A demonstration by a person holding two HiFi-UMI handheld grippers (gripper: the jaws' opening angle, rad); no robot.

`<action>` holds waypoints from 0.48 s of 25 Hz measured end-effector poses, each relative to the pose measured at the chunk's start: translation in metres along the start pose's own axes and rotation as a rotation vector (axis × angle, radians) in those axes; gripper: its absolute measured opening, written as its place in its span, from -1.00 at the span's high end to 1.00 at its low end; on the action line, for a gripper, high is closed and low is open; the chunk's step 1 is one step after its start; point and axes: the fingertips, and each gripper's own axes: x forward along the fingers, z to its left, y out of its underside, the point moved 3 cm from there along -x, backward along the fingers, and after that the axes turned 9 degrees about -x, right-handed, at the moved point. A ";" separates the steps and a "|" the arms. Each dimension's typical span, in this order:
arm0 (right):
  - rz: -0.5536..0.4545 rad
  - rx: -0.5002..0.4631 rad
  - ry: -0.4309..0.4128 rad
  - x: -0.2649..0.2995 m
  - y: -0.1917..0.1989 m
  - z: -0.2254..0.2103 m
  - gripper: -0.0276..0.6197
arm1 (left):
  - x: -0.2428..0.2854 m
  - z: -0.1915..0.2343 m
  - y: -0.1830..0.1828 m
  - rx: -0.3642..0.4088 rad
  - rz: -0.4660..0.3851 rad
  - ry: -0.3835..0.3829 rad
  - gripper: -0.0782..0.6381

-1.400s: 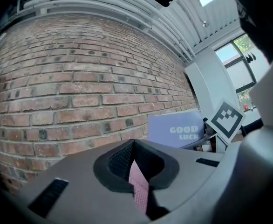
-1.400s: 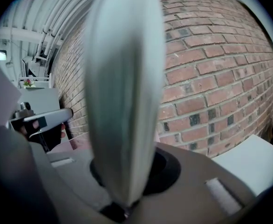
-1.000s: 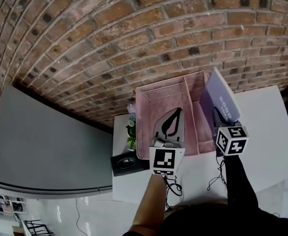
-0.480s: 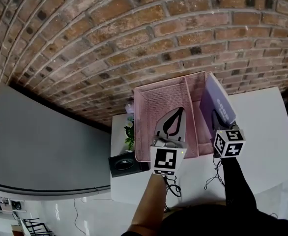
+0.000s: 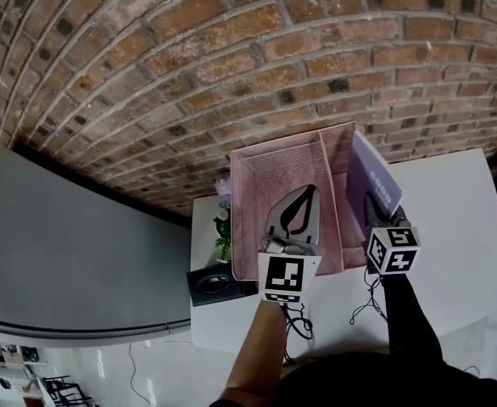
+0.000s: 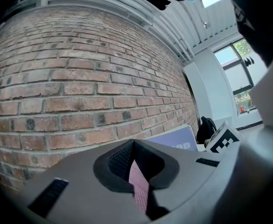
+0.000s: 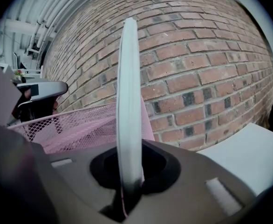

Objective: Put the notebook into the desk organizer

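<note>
Right gripper is clamped narrow on the near edge of the notebook, which stands on edge. Left gripper is pinched down on a pink mesh wall of the desk organizer, bracing it. The notebook is at the organizer's right side, leaning over the narrow right slot. From the head view I can't tell if its lower edge is already inside that slot or just outside the right wall. To do it well: hold the left pinch so the light basket doesn't skate, run the book parallel to the divider, lower straight, release only once it bottoms out. In the way: the slot's mesh rim could catch a corner. A loose cable lies on the white table by the right hand. Plant and black box sit off left, no issue. Brick wall behind limits back-tilt.
</note>
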 end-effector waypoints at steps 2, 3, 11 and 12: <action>0.001 -0.004 -0.001 0.001 0.001 0.000 0.81 | 0.001 0.000 0.001 0.001 0.003 0.000 0.76; 0.002 -0.005 -0.001 0.002 0.001 0.000 0.81 | 0.001 0.000 0.002 0.002 0.004 0.000 0.76; 0.013 -0.012 -0.003 0.005 0.003 0.000 0.81 | 0.000 0.004 0.003 0.002 0.009 -0.010 0.76; 0.014 -0.014 -0.003 0.005 0.003 0.000 0.81 | 0.000 0.005 0.003 0.001 0.009 -0.013 0.76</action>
